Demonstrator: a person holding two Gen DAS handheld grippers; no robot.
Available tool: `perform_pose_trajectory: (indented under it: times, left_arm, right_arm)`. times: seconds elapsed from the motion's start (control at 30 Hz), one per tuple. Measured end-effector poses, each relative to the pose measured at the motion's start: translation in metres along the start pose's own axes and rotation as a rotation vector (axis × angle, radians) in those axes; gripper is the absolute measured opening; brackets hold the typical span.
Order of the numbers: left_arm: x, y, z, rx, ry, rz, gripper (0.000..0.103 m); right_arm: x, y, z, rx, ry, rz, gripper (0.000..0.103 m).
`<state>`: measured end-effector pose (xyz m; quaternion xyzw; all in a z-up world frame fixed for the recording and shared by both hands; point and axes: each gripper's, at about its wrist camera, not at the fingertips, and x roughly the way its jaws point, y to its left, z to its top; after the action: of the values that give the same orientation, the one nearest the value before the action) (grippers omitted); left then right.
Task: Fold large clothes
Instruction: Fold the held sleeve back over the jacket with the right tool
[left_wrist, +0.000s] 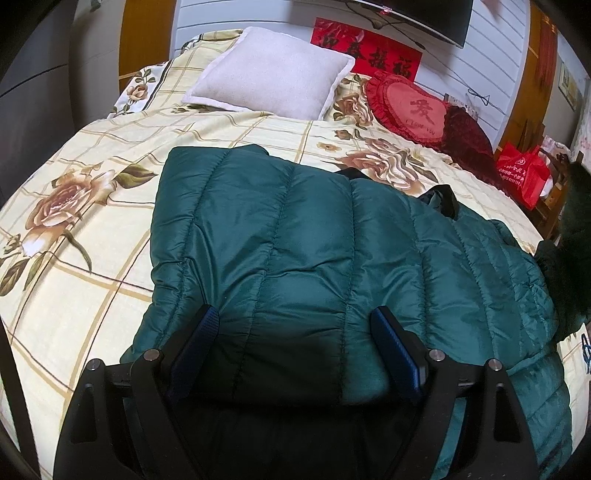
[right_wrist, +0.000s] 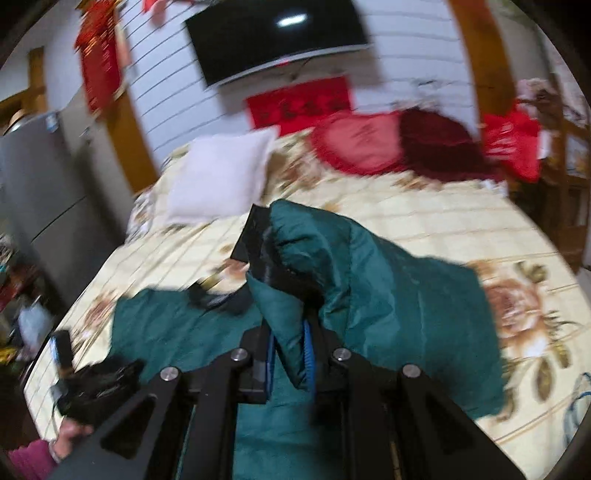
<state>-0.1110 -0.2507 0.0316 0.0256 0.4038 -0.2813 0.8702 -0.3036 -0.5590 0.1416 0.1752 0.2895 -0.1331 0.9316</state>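
A dark green quilted puffer jacket lies spread on the floral bedspread. My left gripper hovers low over its near edge, jaws wide open, with jacket fabric lying between the blue pads but not pinched. In the blurred right wrist view, my right gripper is shut on a fold of the green jacket near its black-lined collar, lifted off the bed. The other gripper and a hand show at lower left there.
A white pillow sits at the head of the bed. A red heart cushion and a dark red cushion lie beside it. A red bag stands off the bed's right side. A TV hangs on the wall.
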Motion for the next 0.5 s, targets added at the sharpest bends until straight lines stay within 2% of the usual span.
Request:
perform_pose_trajectory:
  times: [0.1, 0.2, 0.3, 0.37, 0.43, 0.47, 0.5]
  left_arm:
    - [-0.002, 0.002, 0.000, -0.005, -0.002, -0.007, 0.079]
    - [-0.004, 0.001, 0.000, -0.012, -0.004, -0.017, 0.079]
    - [-0.006, 0.003, -0.001, -0.017, -0.006, -0.024, 0.079]
    - [-0.007, 0.003, -0.001, -0.019, -0.006, -0.028, 0.079]
    - [-0.010, 0.005, 0.000, -0.027, -0.004, -0.041, 0.079]
    - [-0.010, 0.004, 0.001, -0.034, -0.007, -0.048, 0.079]
    - [-0.014, 0.005, 0.002, -0.043, -0.010, -0.056, 0.079]
  right_arm:
    - [0.037, 0.032, -0.021, -0.027, 0.076, 0.029, 0.014]
    - [0.075, 0.046, -0.043, -0.013, 0.155, 0.066, 0.014]
    - [0.104, 0.059, -0.067, -0.049, 0.240, 0.067, 0.014]
    - [0.104, 0.065, -0.075, -0.075, 0.229, 0.049, 0.017]
    - [0.098, 0.066, -0.074, -0.060, 0.246, 0.066, 0.033]
    - [0.092, 0.064, -0.072, -0.041, 0.261, 0.088, 0.053]
    - [0.083, 0.063, -0.071, -0.027, 0.267, 0.106, 0.068]
